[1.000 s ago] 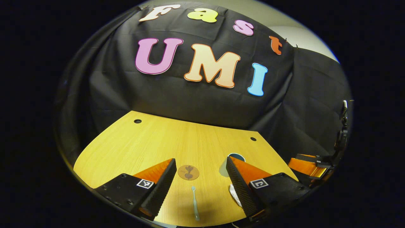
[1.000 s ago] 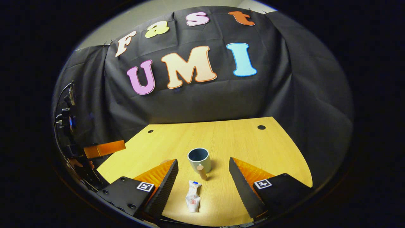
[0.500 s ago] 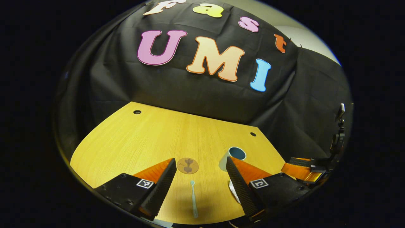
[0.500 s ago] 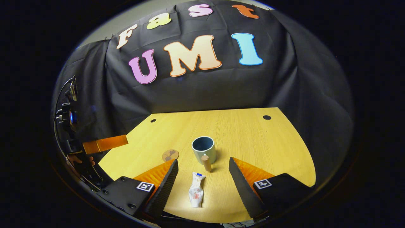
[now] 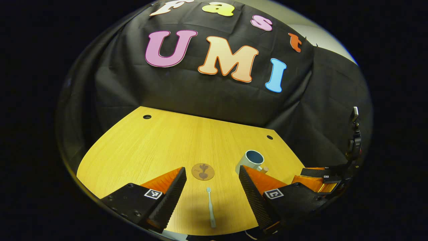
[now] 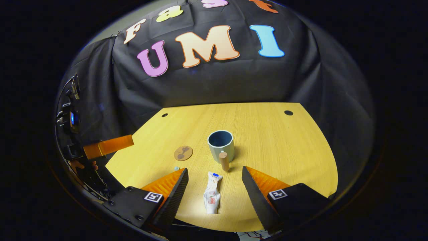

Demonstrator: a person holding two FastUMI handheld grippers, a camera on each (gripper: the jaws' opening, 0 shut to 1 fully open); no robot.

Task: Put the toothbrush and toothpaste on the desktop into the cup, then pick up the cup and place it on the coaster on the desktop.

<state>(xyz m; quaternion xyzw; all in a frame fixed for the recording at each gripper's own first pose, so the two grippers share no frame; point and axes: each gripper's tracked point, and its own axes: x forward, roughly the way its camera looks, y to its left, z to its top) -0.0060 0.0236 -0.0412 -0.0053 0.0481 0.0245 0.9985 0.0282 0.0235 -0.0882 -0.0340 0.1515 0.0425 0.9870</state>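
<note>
Both grippers, left gripper (image 5: 212, 187) and right gripper (image 6: 214, 187), hang with jaws spread wide over the desk's (image 6: 267, 134) near edge, toothbrush (image 5: 210, 207) and toothpaste (image 6: 212, 197) lying loose, label unreadable.

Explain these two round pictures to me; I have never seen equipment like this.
A person holds a two-finger tool in each hand, with a camera riding on each. The left gripper view looks along the left hand-held gripper, open above a toothbrush lying on the wooden desk. The right gripper view looks along the right hand-held gripper, open above a toothpaste tube. Farther back stand a cup with a wooden handle and a round coaster beside it. Nothing is held yet.
</note>
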